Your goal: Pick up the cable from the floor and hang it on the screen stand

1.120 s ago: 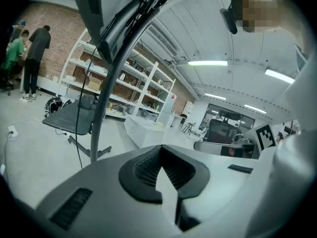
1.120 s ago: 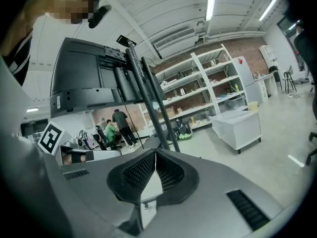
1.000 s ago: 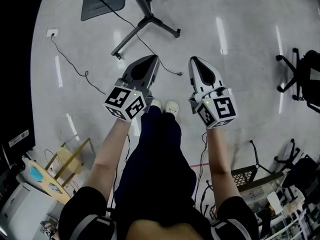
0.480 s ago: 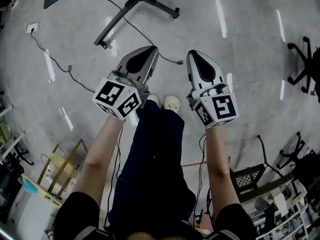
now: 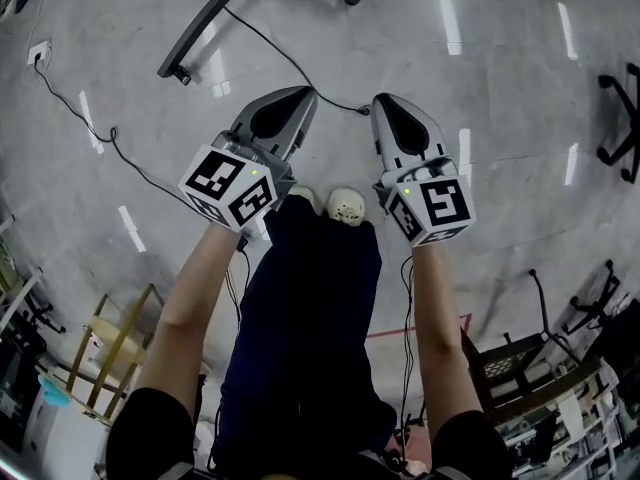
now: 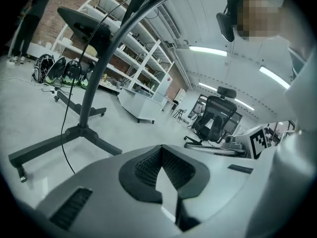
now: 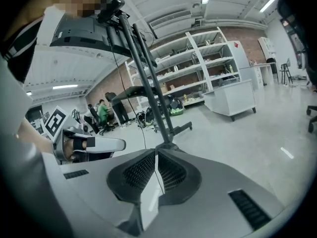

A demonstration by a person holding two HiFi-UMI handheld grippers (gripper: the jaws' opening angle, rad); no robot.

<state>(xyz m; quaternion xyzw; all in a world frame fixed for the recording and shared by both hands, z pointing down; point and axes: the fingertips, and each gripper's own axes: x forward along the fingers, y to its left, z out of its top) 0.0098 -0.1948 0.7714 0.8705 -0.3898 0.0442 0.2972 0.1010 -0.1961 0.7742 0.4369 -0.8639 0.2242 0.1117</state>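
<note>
A thin black cable (image 5: 270, 46) runs over the grey floor from the screen stand's base (image 5: 195, 36) and ends at a plug (image 5: 358, 110) just ahead of both gripper tips. My left gripper (image 5: 303, 92) and right gripper (image 5: 381, 100) are held side by side above the person's shoes, both shut and empty. In the left gripper view the left gripper (image 6: 161, 148) points at the stand's pole (image 6: 94, 78), with the cable (image 6: 63, 133) hanging beside it under the dark screen (image 6: 81, 26). The right gripper (image 7: 156, 152) faces the same stand (image 7: 148, 83).
A second cable (image 5: 110, 136) leads from a floor socket (image 5: 40, 51) at the left. An office chair base (image 5: 625, 118) stands at the right, a wooden rack (image 5: 110, 348) at lower left, a black stand and clutter (image 5: 520, 368) at lower right. Shelves (image 6: 129, 63) line the back wall.
In the head view the stand's base and the cables have slid toward the top edge, and the cable's plug now lies just past the tips. Both grippers stay side by side and shut.
</note>
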